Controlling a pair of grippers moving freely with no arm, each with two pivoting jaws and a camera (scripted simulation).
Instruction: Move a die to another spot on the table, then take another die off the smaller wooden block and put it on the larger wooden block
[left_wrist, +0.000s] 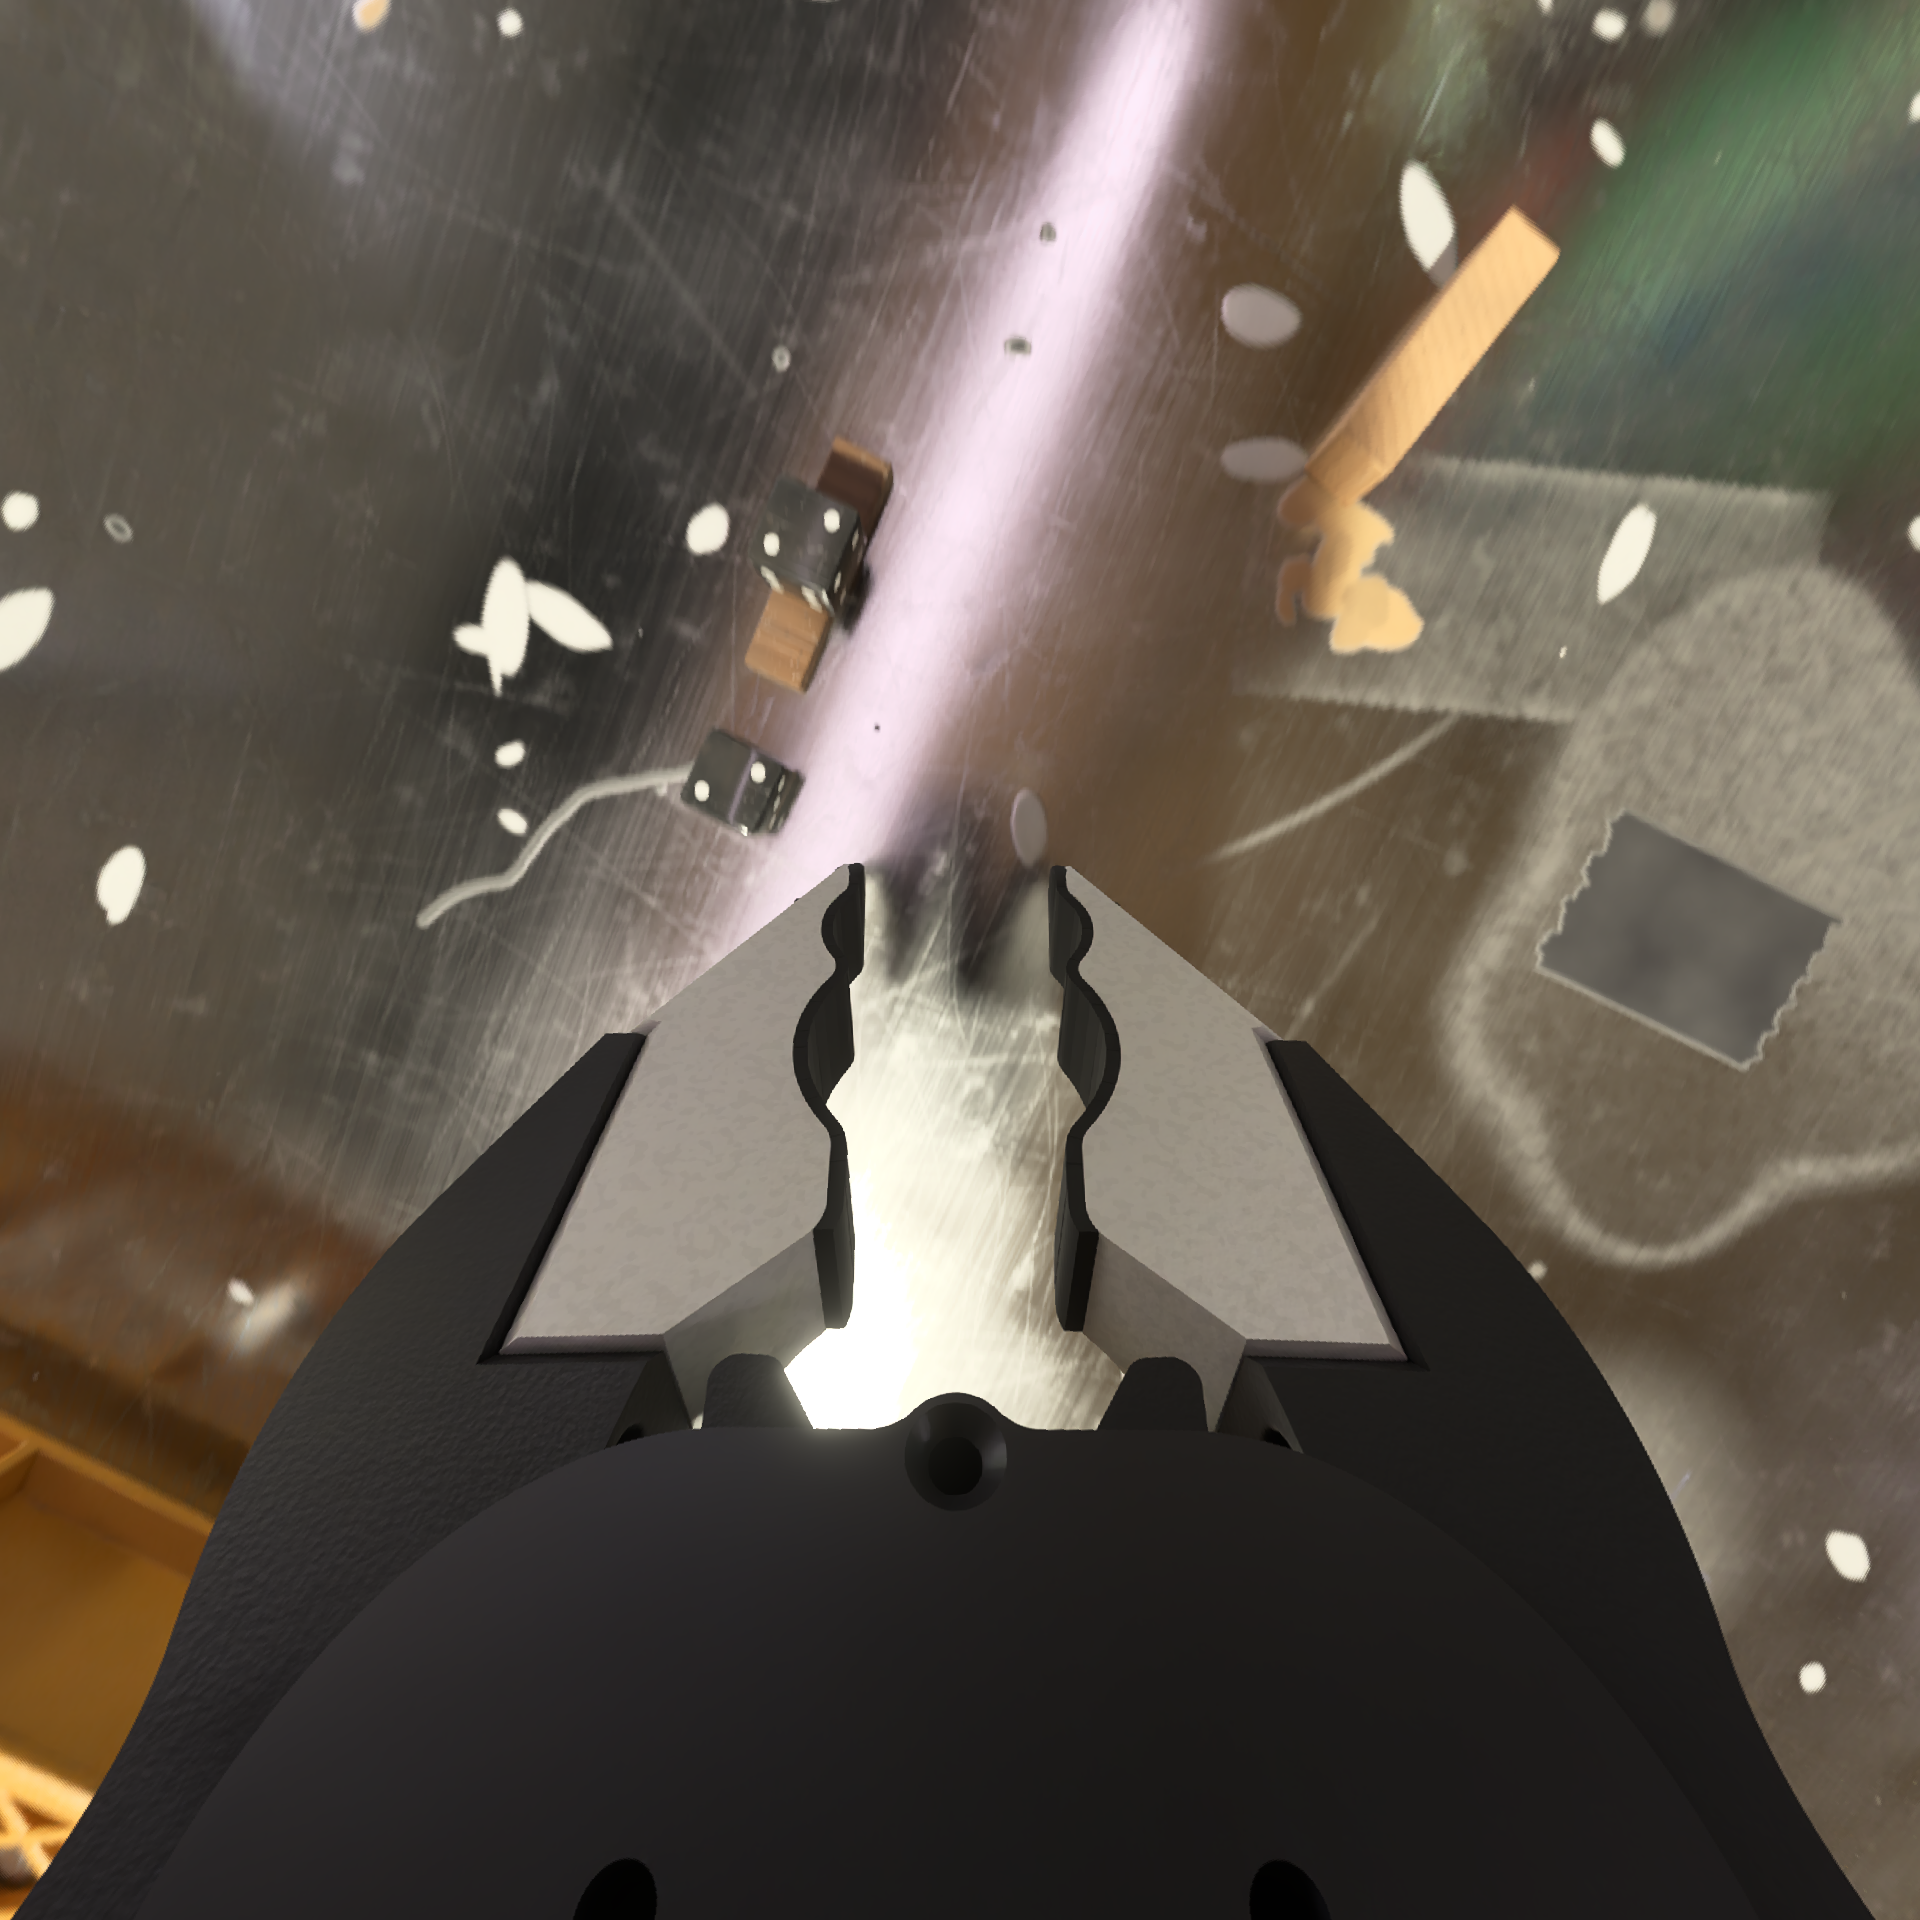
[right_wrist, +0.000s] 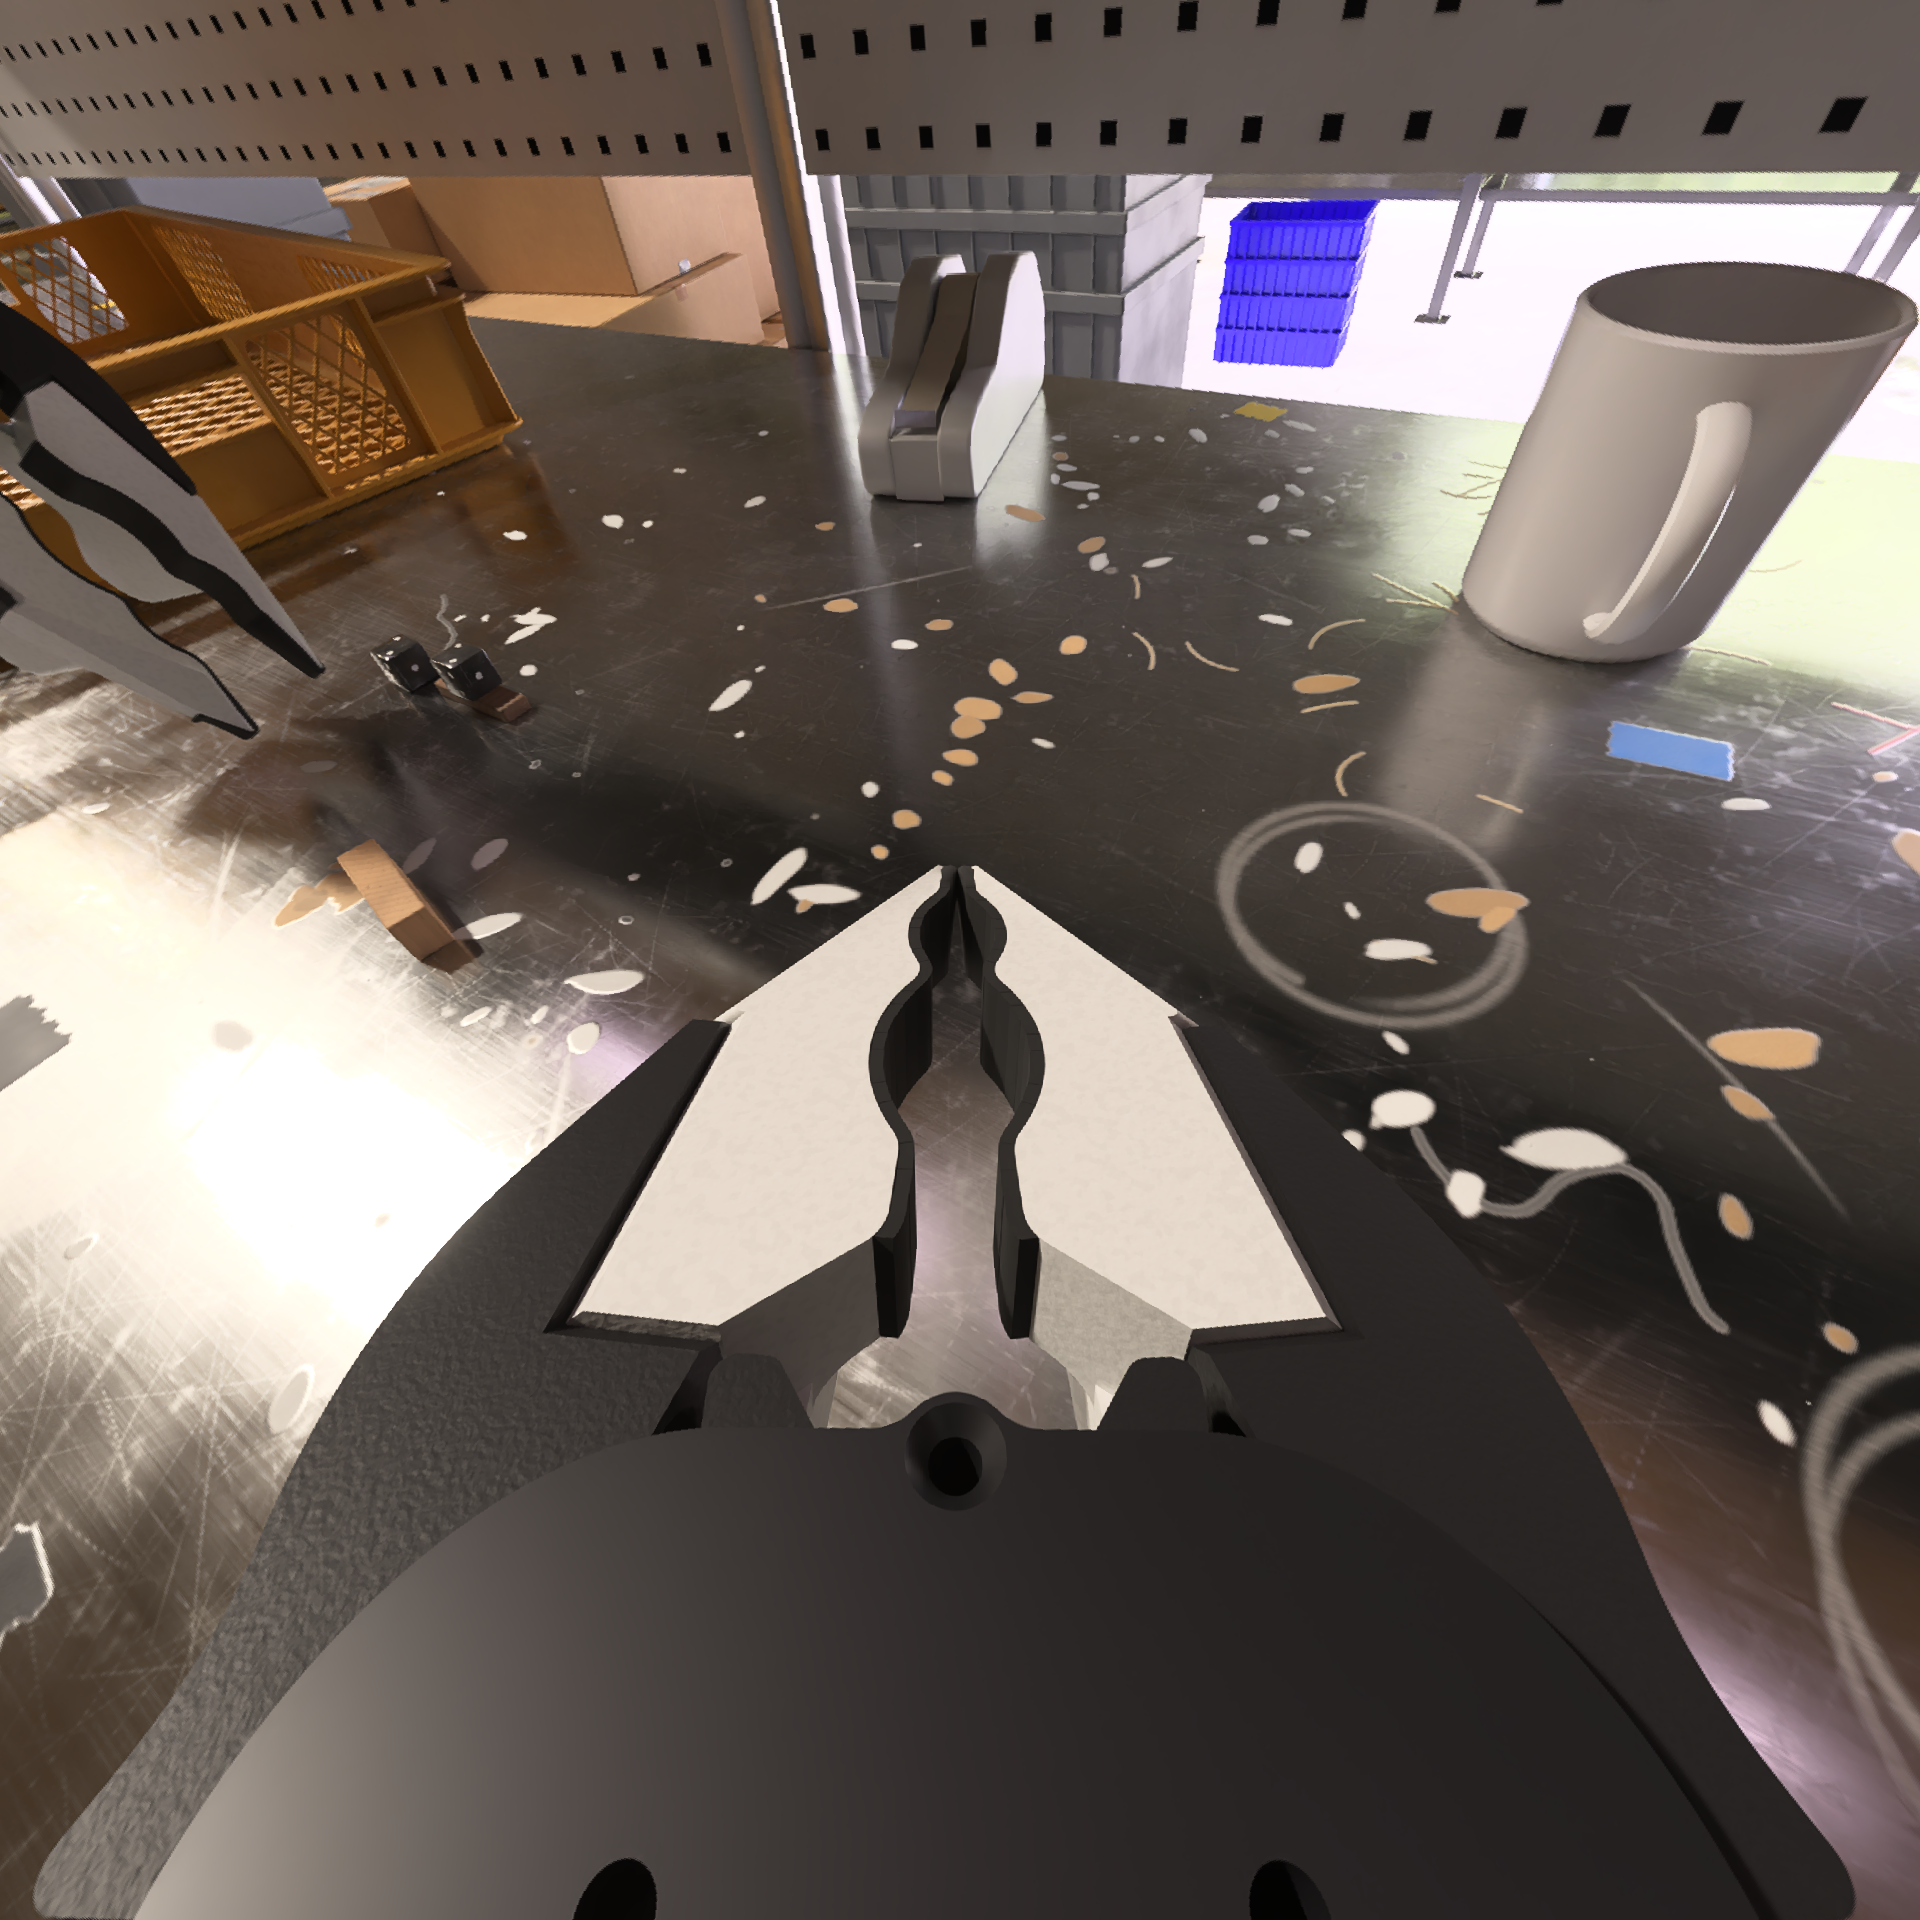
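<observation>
A black die (left_wrist: 816, 540) sits on the smaller wooden block (left_wrist: 790, 644). A second black die (left_wrist: 743, 795) lies on the table just in front of that block. The larger, pale wooden block (left_wrist: 1434, 364) lies farther off to the right. My left gripper (left_wrist: 958, 883) is open and empty above the table, with the loose die ahead and left of its tips. In the right wrist view I see both dice, one on the table (right_wrist: 405, 660) and one on the small block (right_wrist: 473, 670), and the larger block (right_wrist: 400, 904). My right gripper (right_wrist: 956, 873) is shut and empty.
The dark scratched metal table (right_wrist: 1091, 727) is speckled with paint spots. An orange crate (right_wrist: 260, 353) stands at the back left, a grey tape dispenser (right_wrist: 956, 384) at the back middle, a white mug (right_wrist: 1683, 468) at the right. A blue tape strip (right_wrist: 1670, 750) lies near the mug.
</observation>
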